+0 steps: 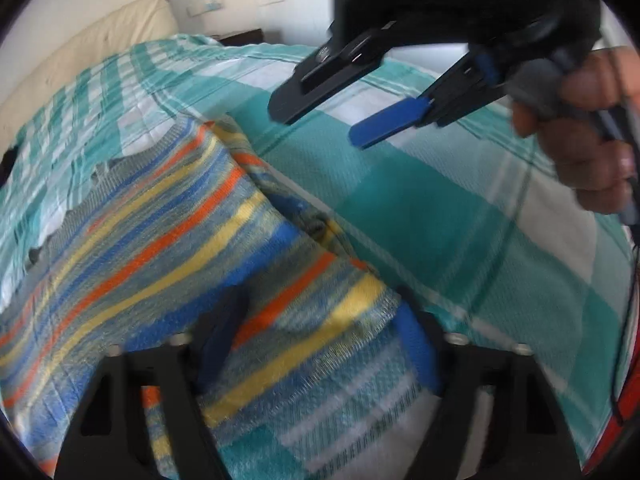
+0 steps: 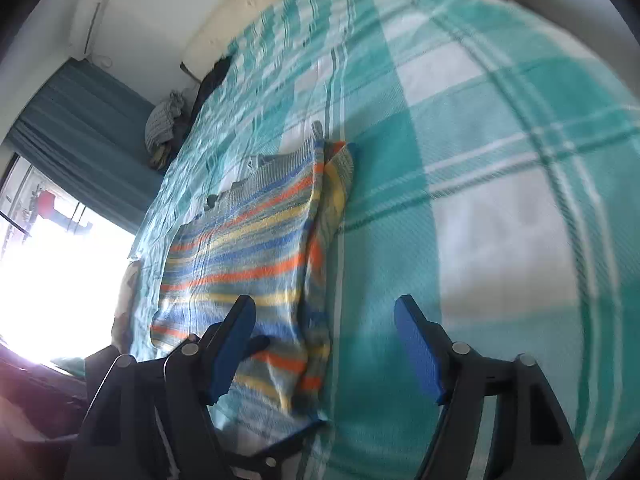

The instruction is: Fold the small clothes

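So the bed [image 2: 500,152] fills pretty much everything, covered in a teal and white checked sheet, and the striped top [image 2: 248,248] lies flat on it, left of centre in the right wrist view. It's a small knit thing with blue, orange and yellow bands, and its right edge looks already turned in, a sleeve or side panel doubled over along that side.

Looks like we're mid-fold: one side done, the next fold being picked up. The left gripper [image 1: 316,344] sits right at the near corner of the top with fabric between its fingers. It's blurry there, so I honestly can't tell if it's pinching the cloth or only straddling it. The right gripper [image 2: 324,348] hangs spread wide over the near hem, nothing in it.

Next move, I'd guess, needs both to take a near corner each and carry the hem up toward the collar, keeping the tucked side from sliding out.
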A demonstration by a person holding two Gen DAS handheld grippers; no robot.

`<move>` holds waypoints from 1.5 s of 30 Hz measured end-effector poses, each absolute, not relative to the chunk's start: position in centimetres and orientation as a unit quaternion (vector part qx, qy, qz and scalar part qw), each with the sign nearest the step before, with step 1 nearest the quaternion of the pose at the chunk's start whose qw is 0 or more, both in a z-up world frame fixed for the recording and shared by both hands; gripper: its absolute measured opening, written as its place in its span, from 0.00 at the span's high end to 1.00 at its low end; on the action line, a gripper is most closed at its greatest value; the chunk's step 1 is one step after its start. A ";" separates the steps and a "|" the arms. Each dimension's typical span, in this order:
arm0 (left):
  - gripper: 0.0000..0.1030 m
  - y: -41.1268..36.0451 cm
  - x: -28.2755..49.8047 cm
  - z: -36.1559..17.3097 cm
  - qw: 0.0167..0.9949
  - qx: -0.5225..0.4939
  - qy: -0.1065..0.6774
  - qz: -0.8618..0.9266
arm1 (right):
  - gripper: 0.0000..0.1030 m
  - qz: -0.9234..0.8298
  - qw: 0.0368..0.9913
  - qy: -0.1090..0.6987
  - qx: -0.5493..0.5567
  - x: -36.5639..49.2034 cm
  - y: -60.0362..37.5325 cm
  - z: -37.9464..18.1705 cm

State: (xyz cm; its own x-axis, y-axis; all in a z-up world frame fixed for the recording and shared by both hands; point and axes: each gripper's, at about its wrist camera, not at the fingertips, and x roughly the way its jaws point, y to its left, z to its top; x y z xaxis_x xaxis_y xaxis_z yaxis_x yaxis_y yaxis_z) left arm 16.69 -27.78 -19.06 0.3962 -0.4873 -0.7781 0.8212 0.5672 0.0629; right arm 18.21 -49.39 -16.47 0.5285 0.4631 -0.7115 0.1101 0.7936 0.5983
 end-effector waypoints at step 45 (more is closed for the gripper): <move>0.70 7.8 23.9 -20.6 0.829 -0.140 0.512 -0.177 | 0.66 0.219 0.824 0.521 0.046 22.1 -19.5 -18.4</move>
